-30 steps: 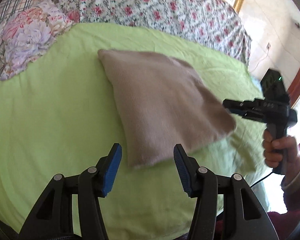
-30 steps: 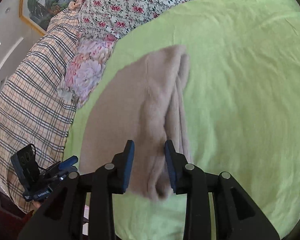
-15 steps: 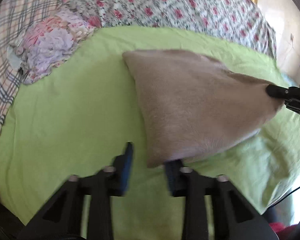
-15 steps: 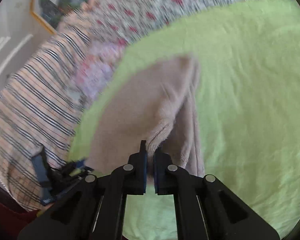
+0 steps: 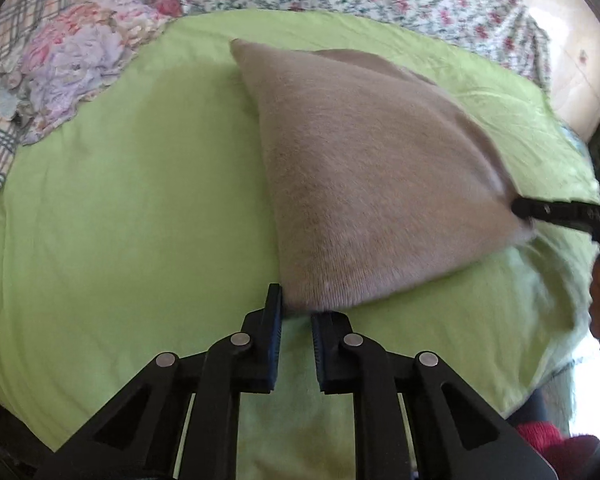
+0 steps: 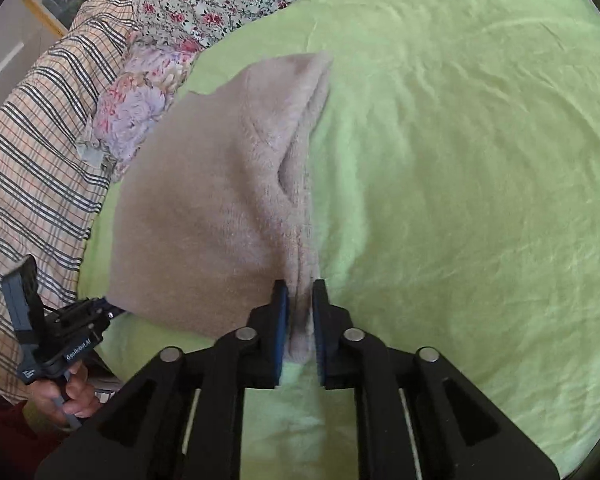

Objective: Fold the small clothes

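A: What sits between the right gripper's [image 6: 299,304] jaws?

B: A bunched corner of the beige garment [image 6: 220,208]. The gap is narrow, the pads press the fleece from both sides, and it is just starting to ease wider.

A: And the left gripper [image 5: 296,312]?

B: Also narrow and closing a touch — the near corner of the garment lies at its fingertips, seemingly pinched, though the cloth hides the contact itself.

A: So which step is this?

B: The corner grab, I'd judge; both near corners are taken, and the cloth runs away from the jaws across the green sheet [image 6: 460,160], already doubled along the right-hand edge.

A: Next?

B: Probably lift both corners together and carry them over to the far edge — keeping the two hands level so the fold lands square.
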The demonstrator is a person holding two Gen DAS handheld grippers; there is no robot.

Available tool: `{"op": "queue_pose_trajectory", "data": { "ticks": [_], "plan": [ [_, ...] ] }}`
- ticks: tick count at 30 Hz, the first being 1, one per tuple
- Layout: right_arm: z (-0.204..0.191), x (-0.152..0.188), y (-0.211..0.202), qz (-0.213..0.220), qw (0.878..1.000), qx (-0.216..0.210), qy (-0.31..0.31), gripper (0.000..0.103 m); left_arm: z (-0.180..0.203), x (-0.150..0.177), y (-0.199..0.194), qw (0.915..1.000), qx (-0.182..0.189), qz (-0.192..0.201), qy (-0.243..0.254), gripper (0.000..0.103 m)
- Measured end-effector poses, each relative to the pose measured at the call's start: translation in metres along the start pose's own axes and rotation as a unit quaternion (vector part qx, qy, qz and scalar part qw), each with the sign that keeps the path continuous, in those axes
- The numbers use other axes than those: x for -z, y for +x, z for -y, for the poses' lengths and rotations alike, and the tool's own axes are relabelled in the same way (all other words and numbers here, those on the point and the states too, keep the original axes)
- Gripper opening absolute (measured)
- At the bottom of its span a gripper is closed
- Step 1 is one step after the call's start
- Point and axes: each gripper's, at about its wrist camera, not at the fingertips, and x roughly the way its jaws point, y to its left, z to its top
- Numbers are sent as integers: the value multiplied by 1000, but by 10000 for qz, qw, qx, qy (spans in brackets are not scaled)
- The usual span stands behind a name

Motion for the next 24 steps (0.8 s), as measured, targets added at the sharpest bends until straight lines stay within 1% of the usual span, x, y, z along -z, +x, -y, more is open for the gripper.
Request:
{"op": "queue_pose_trajectory", "data": {
  "ticks": [2,4,6,7,9,11,13,15,16,17,18,19,22,24],
  "plan": [
    [3,-6,-13,168,9994,-240,168,18,-7,1,-15,9994,321,51,83,15],
    [6,-21,-19,336,9979,-451,306,18,-9,-1,-34,9975,643,239,182,15],
    [9,-42,-14,480,9969,-499,371,18,-10,-9,-49,9944,921,450,239,17],
    [7,-52,-10,541,9964,-533,387,18,-9,-16,-55,9922,1054,616,247,20],
    [8,-74,7,569,9943,-702,572,18,-7,-26,-55,9898,1161,786,237,25],
    [11,-94,29,480,9932,-717,785,18,-1,-35,-43,9897,1186,756,281,25],
    [15,-104,42,421,9927,-689,891,18,4,-39,-31,9901,1175,682,354,25],
    [20,-113,55,362,9907,-796,1038,18,7,-41,-19,9891,1286,585,405,25],
    [22,-115,56,367,9909,-806,1018,18,9,-41,-13,9889,1315,539,434,25],
    [19,-117,57,410,9918,-768,935,19,11,-40,-7,9882,1370,482,478,25],
    [17,-120,55,455,9932,-726,792,17,13,-39,-3,9879,1402,433,508,25],
    [11,-127,53,517,9943,-667,650,8,16,-35,5,9879,1408,339,555,25],
    [1,-144,44,687,9953,-570,386,7,18,-33,23,9901,1280,106,559,24],
    [2,-149,54,575,9977,-275,252,7,17,-34,27,9901,1313,92,491,24]
  ]
}}
